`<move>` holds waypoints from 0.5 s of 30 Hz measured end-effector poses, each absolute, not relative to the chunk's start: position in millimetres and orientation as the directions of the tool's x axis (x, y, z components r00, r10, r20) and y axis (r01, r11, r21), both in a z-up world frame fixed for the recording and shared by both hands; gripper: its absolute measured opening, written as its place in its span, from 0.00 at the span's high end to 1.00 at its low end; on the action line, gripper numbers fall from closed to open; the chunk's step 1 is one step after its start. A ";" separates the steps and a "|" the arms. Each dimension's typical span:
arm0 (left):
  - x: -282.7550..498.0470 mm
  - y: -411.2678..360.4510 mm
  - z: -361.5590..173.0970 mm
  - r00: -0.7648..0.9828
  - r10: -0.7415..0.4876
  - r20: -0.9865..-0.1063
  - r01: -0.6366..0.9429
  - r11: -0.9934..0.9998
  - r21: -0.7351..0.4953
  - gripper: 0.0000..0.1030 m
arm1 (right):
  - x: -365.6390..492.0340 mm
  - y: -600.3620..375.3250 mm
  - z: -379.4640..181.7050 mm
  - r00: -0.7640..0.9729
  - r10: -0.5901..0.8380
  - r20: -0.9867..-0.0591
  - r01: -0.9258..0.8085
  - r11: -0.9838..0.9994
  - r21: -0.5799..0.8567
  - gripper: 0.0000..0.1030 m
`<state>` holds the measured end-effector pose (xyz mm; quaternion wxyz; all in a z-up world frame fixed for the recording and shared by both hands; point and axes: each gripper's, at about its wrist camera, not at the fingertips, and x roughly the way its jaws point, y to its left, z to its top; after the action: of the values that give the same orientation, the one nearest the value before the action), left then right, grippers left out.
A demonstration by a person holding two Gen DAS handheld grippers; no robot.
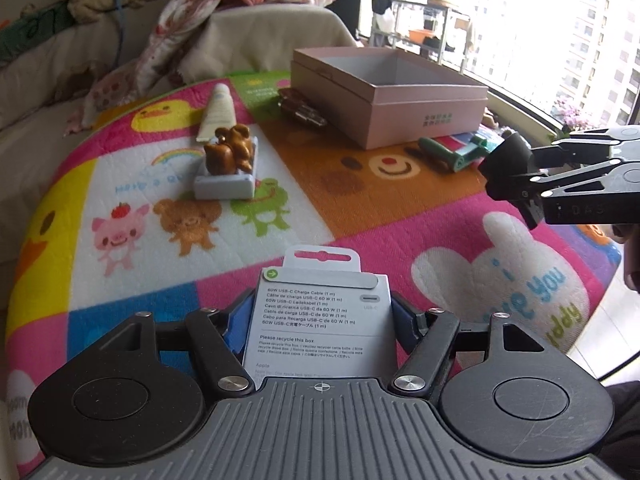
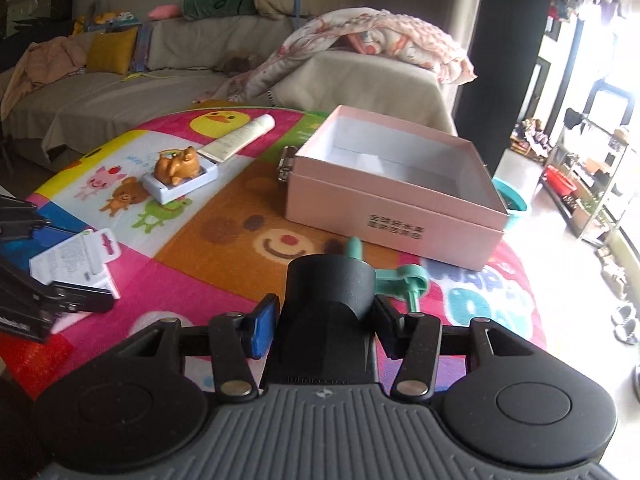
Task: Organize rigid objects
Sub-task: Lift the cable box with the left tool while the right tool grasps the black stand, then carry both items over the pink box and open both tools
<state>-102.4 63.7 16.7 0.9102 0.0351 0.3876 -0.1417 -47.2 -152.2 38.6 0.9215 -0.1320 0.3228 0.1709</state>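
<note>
Left gripper (image 1: 322, 312) clamped on a flat white cardboard USB-C cable box (image 1: 320, 316) — blue pads on both sides, box held above the colourful cartoon-animal play mat (image 1: 360, 208). In the right wrist view that box (image 2: 76, 258) sits at far left, above the mat's (image 2: 224, 280) near edge.

Left-centre on the mat: a brown glossy bear figurine (image 1: 230, 150) on a pale blue rectangular tray (image 1: 224, 188), a white squeeze tube (image 1: 218, 114) just behind it. A small brown clasp-like object (image 1: 300, 108) lies touching the left wall of the open pink cardboard box (image 1: 424, 114); from the right wrist view the box (image 2: 384, 216) is white inside, contents not clear.

A teal plastic clip-shaped item (image 2: 400, 280) lies on the mat just in front of the pink box.

Right gripper (image 2: 326, 320) closed on a black cone-shaped plastic piece (image 2: 332, 296) — held over the mat near the teal item, well apart from the cable box. From the left wrist it (image 1: 508, 160) shows at far right.
</note>
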 end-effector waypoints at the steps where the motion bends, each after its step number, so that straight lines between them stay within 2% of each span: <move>1: -105.1 63.2 17.3 0.653 -0.231 -0.721 0.292 0.955 -0.041 0.28 | -47.4 -153.1 36.9 0.729 0.233 -0.643 -0.400 0.908 -0.125 0.51; 7: -126.1 61.6 18.0 0.640 -0.211 -0.739 0.349 0.937 0.034 0.27 | -52.9 -153.2 25.1 0.714 0.241 -0.657 -0.410 0.905 -0.114 0.51; 15: -127.9 66.5 20.6 0.621 -0.237 -0.747 0.370 0.929 0.012 0.28 | -53.6 -156.1 19.1 0.696 0.255 -0.672 -0.418 0.904 -0.090 0.51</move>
<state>-127.8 66.5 20.6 0.8966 0.0827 0.4008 -0.1693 -53.6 -156.1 19.1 0.9132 -0.1184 0.3438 0.1840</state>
